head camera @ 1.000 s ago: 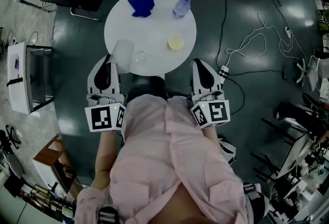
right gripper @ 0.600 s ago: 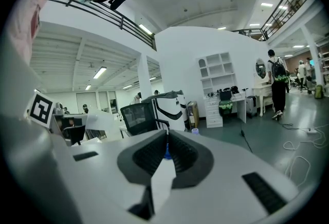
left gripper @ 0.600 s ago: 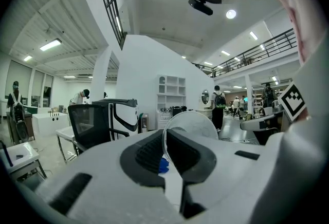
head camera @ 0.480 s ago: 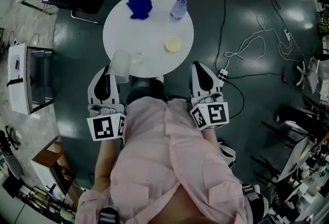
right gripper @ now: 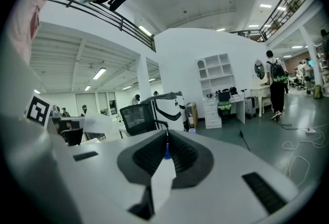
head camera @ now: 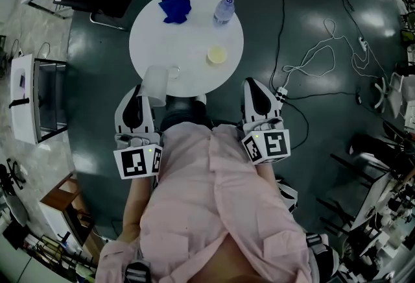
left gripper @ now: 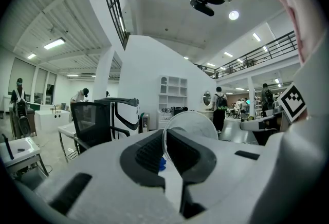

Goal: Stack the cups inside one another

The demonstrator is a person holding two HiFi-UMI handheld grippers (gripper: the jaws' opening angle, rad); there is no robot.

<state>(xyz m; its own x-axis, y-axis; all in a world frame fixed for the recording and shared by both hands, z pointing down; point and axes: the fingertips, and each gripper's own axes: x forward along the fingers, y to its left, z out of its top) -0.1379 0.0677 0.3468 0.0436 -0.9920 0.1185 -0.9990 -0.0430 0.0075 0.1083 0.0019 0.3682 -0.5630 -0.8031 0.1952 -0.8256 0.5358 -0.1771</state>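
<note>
Two claws were in play, but only one was loaded. The left claw (left gripper: 165,136) was pressed together on the thin wall of a clear cup (left gripper: 195,120), one jaw apparently inside the rim and one outside. The cup stuck out ahead of the tips, tipped over rather than upright. The right claw (right gripper: 166,142) had its jaws pressed together on nothing and hung level over the floor, short of the worktop (head camera: 188,35).

Just ahead of the left claw, the held cup hung over the near edge of the worktop. Just beyond it lay what looked like a second clear cup (head camera: 174,71), faint and hard to make out. Farther ahead and off to the right stood a yellow cup (head camera: 217,54). A bottle (head camera: 224,10) and a blue cloth (head camera: 176,7) lay well beyond, at the far edge.

The step in hand looked like carrying the clear cup to its partner. To do it well, the wrist would need to roll until the cup's base pointed down. The cup should be centred over the receiving mouth before it is lowered, and the descent should be slow and straight. The pinch was on flimsy plastic, so a light squeeze would be safer than a hard one. The idle right claw could steady the receiving cup so that it did not skid or tip.
</note>
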